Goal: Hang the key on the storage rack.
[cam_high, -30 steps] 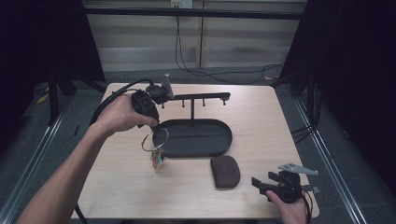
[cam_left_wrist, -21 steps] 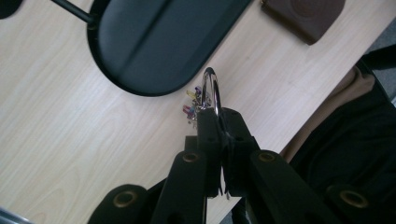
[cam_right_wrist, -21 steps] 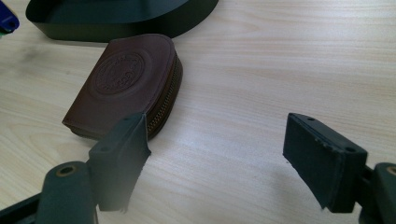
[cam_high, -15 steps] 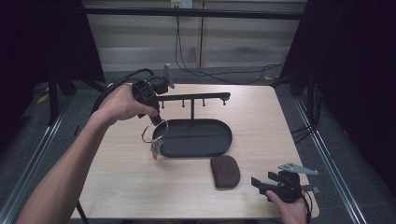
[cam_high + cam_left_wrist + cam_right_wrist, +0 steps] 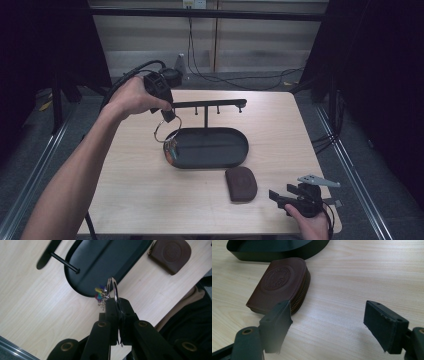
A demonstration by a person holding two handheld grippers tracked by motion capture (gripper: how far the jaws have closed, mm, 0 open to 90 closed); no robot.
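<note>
Above the tray (image 5: 235, 159), left hand-held gripper (image 5: 115, 305) clamped on key ring (image 5: 165, 129) (charms blurred); right hand-held gripper (image 5: 329, 322) agape, empty.

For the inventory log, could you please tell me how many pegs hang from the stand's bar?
3 visible: one toward the bar's left, one right of the post, one at the right end. The left hand-held gripper may hide another.

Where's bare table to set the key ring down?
Free: the table left of the black tray, and the far right corner beyond the hook rack. Crowded: near right, between the brown pouch and the right claw.
</note>
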